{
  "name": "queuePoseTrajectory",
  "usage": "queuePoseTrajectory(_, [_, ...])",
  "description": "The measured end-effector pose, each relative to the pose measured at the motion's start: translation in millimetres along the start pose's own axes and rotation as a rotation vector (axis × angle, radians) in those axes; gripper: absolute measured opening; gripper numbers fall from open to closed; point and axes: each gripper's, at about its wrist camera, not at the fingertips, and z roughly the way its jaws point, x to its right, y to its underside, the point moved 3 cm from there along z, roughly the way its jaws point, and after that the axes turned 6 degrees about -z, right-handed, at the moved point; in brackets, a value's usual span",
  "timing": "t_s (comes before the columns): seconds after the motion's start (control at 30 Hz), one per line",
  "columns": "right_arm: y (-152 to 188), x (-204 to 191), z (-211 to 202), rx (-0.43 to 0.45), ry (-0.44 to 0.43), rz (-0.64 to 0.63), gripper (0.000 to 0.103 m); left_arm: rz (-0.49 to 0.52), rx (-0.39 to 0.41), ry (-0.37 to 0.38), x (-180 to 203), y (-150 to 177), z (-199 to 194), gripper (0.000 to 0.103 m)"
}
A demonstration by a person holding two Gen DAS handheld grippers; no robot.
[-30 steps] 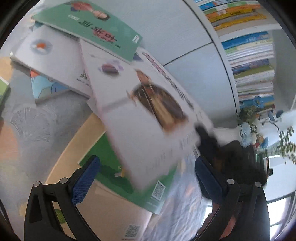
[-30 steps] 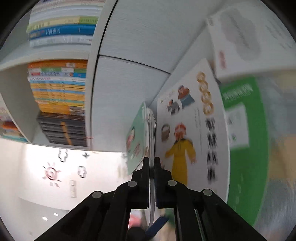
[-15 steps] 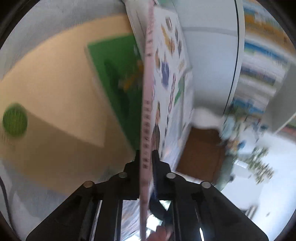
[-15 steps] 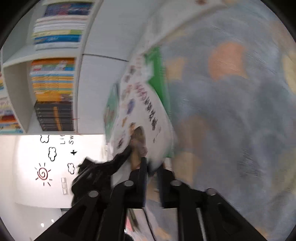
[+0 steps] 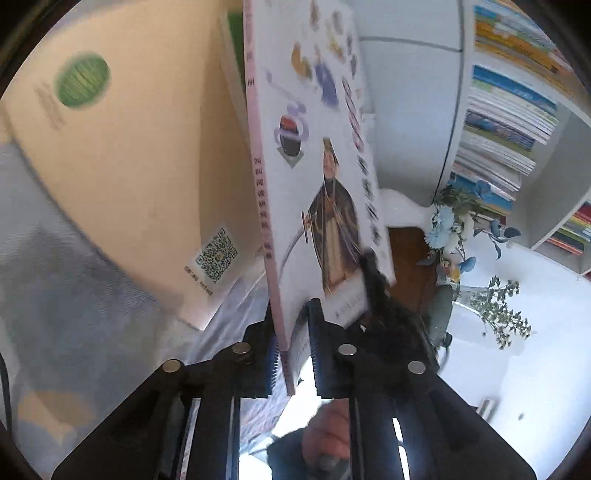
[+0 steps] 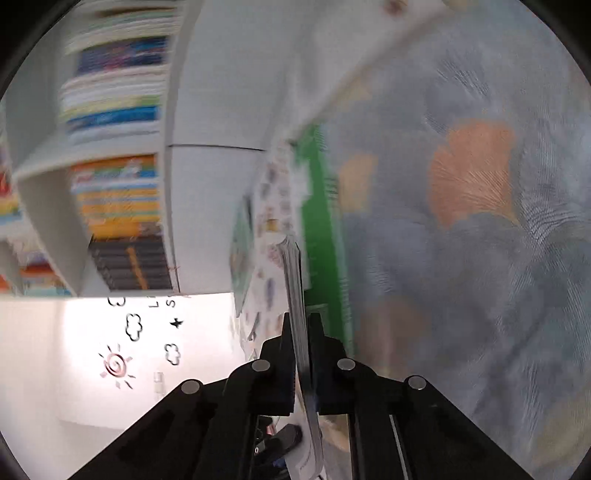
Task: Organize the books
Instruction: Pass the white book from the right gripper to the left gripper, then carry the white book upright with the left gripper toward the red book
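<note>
With the left claw (image 5: 291,347) clenching the pink spine of the picture book (image 5: 317,155) and the right claw (image 6: 301,354) pinching its page edge beside the bookshelf (image 5: 513,122), both should be lifting level, judging from the tilt, so it is not twisting.

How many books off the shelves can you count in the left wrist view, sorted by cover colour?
White cover: 1, the white picture book pinched by the left hand-held gripper.
Cream cover: 1, the cream book lying on the rug.
Green cover: 1, green book, only an edge showing.
Total: 3
</note>
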Motion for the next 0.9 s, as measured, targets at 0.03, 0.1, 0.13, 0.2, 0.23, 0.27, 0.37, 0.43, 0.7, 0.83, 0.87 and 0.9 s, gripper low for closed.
queuePoseTrajectory(0.03, [4.4, -10.2, -4.5, 0.005, -0.008, -0.019, 0.006, 0.0, 0.022, 0.008, 0.7, 1.9, -7.4, 0.015])
queuePoseTrajectory(0.1, [16.1, -25.0, -14.7, 0.007, -0.018, -0.011, 0.006, -0.001, 0.043, 0.027, 1.3, 3.4, -18.7, 0.015])
queuePoseTrajectory(0.13, [19.6, -31.5, -15.0, 0.003, -0.014, -0.004, 0.006, 0.001, 0.046, 0.04, 2.2, 5.6, -23.8, 0.015])
queuePoseTrajectory(0.2, [32.3, -41.7, -21.9, 0.003, 0.002, -0.01, 0.006, 0.013, 0.054, 0.047, 3.0, 10.9, -32.9, 0.015])
queuePoseTrajectory(0.23, [39.5, -46.4, -26.1, 0.006, 0.012, -0.023, 0.006, 0.026, 0.065, 0.035, 5.6, 15.2, -36.1, 0.015])
queuePoseTrajectory(0.27, [47.6, -51.6, -30.3, 0.006, 0.02, -0.034, 0.006, 0.038, 0.075, 0.023, 7.0, 18.9, -39.7, 0.015])
queuePoseTrajectory(0.37, [67.4, -57.2, -40.0, -0.001, 0.023, -0.052, 0.006, 0.07, 0.08, 0.028, 11.8, 29.4, -48.9, 0.013])
queuePoseTrajectory(0.43, [81.1, -62.4, -48.5, 0.005, 0.048, -0.098, 0.007, 0.102, 0.088, 0.009, 15.2, 37.2, -54.3, 0.013])
queuePoseTrajectory(0.7, [110.5, -80.8, -68.6, 0.045, 0.116, -0.167, 0.007, 0.196, 0.099, -0.025, 29.1, 57.0, -63.8, 0.013])
queuePoseTrajectory(0.83, [124.3, -106.3, -80.5, 0.083, 0.163, -0.305, 0.008, 0.289, 0.124, -0.011, 43.9, 70.1, -77.2, 0.015])
queuePoseTrajectory(0.87, [127.2, -113.8, -83.8, 0.094, 0.161, -0.334, 0.009, 0.302, 0.13, 0.012, 48.1, 72.4, -83.2, 0.015])
queuePoseTrajectory(0.9, [129.5, -120.6, -86.8, 0.103, 0.157, -0.359, 0.009, 0.31, 0.138, 0.031, 51.8, 74.0, -88.9, 0.015])
